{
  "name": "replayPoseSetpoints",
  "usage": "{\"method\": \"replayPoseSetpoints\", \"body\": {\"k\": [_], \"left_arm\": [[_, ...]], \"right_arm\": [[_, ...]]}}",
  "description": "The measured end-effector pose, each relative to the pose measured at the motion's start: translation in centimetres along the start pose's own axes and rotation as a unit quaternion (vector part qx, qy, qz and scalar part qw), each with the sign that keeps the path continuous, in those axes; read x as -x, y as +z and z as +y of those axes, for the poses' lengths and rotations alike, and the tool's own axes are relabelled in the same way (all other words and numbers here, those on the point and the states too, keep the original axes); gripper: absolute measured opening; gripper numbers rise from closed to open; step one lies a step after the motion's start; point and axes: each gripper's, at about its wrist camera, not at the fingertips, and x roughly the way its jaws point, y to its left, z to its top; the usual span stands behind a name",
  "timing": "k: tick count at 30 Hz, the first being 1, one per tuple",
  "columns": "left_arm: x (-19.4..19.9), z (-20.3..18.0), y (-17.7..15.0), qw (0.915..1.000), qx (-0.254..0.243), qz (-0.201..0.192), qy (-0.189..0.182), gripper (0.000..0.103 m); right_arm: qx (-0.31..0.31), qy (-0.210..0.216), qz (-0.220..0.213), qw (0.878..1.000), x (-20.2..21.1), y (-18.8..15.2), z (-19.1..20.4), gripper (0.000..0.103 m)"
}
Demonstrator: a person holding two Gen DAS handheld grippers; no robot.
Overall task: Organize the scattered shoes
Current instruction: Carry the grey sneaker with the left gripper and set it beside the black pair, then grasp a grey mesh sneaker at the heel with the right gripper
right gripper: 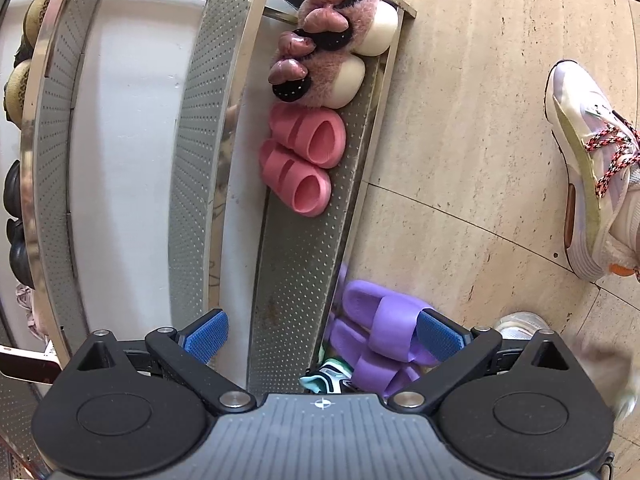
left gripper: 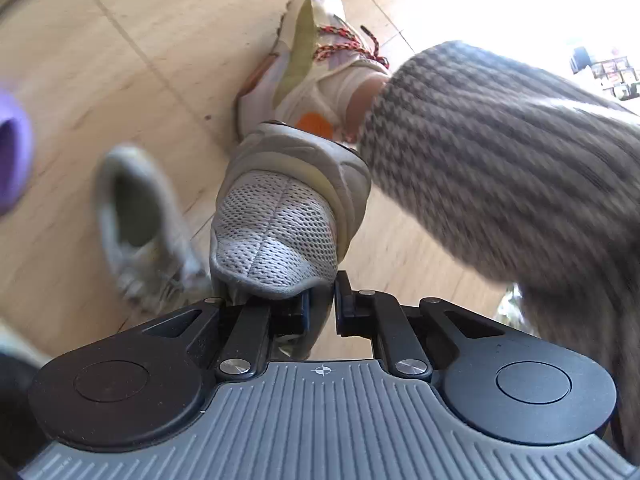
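Pinching the mesh edge of a grey sneaker (left gripper: pixel 280 216), the left tool (left gripper: pixel 322 304) has its jaws drawn nearly together, the fabric nipped between the pads and the shoe hanging just ahead of them, clear of the floor (left gripper: pixel 160 40). Beyond it and to the tool's left lies its likely mate (left gripper: pixel 140 224), blurred, opening upward. Farther ahead stands the person's foot in a laced trainer (left gripper: pixel 308 64), with a knitted trouser leg (left gripper: pixel 500 152) to the right.

The sneaker looks light and soft: the mesh folds under the grip, so it may swing or slip. A hold on the firmer collar or heel would probably be steadier than thin fabric.

The right tool (right gripper: pixel 322 338) stands wide open with nothing between its blue pads (right gripper: pixel 206 334). Just under it lie purple slides (right gripper: pixel 384 332) on the floor beside the rack (right gripper: pixel 304 240). Farther ahead on that shelf sit pink clogs (right gripper: pixel 304 160), then furry slippers (right gripper: pixel 332 52).
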Motion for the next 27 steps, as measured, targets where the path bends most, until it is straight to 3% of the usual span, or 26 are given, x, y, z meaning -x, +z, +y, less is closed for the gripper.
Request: {"method": "replayPoseSetpoints", "body": {"k": [8,14,15,16,18,19,20,22,25,27], "left_arm": [[11.3,0.9,-7.5,0.996,0.077,-0.031,0.035,0.01],[11.8,4.7,-7.1,0.9803,0.156,-0.083,0.088,0.012],[10.4,6.2,-5.9,0.9748,0.172,-0.077,0.119,0.018],[9.8,7.1,-5.4,0.9713,0.19,-0.064,0.128,0.04],[8.8,9.6,-4.2,0.9546,0.247,-0.022,0.165,0.057],[9.3,9.7,-4.1,0.9523,0.249,-0.021,0.175,0.061],[10.3,9.6,-4.2,0.9515,0.243,-0.024,0.187,0.065],[12.3,9.1,-4.6,0.958,0.212,-0.03,0.191,0.079],[14.1,8.7,-5.6,0.9609,0.182,-0.022,0.208,0.084],[14.7,8.9,-6.9,0.9627,0.168,-0.028,0.21,0.084]], "right_arm": [[0.023,-0.001,0.012,1.0,-1.2,-1.6,0.8,0.102],[0.049,-0.027,0.027,0.998,-3.0,-2.9,0.9,0.102],[0.057,-0.033,0.033,0.997,-3.5,-3.1,1.0,0.102],[0.061,-0.036,0.036,0.997,-3.7,-3.3,1.1,0.102],[0.09,-0.06,0.052,0.993,-5.0,-4.1,1.2,0.102],[0.105,-0.073,0.062,0.99,-5.7,-4.5,1.2,0.102],[0.118,-0.082,0.073,0.987,-6.2,-5.0,1.2,0.102],[0.157,-0.107,0.104,0.976,-7.8,-6.4,1.1,0.102],[0.224,-0.146,0.148,0.952,-10.4,-8.7,0.9,0.101],[0.281,-0.192,0.167,0.925,-12.6,-10.7,0.3,0.096]]}}
